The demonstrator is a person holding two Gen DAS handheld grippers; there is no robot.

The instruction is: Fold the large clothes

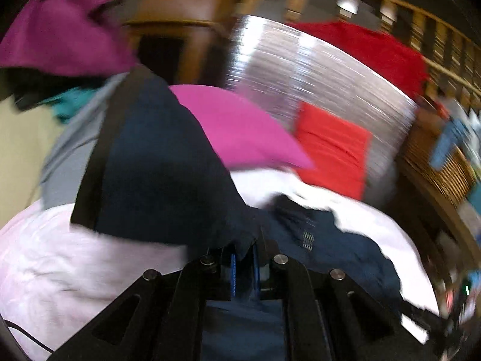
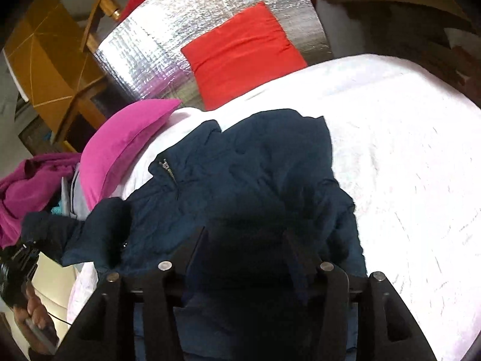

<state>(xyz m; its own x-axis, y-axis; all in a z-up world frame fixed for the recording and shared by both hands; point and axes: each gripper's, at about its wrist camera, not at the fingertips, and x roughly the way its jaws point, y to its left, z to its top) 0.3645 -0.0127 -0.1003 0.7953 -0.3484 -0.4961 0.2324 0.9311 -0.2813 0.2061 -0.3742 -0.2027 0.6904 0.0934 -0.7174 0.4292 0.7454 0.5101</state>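
Fabric of navy jacket [image 2: 240, 174] hides right tool's [image 2: 246, 240] fingertips.

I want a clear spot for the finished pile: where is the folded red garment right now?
The folded red garment lies on the silver foil mat, past the white sheet's far edge, right of the pink pillow in both wrist views.

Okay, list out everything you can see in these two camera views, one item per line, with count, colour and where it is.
jacket: one, navy, zippered, crumpled on the bed, one part lifted at the left.
bedsheet: one, white, covering the bed.
pink pillow: one, magenta, at the bed's left edge.
red pillow: one, on the foil.
foil sheet: one, silver, beyond the bed.
purple garment: one, piled left of the bed.
left tongs: black, closed on jacket fabric.
right tongs: black, over the jacket; grip unclear.
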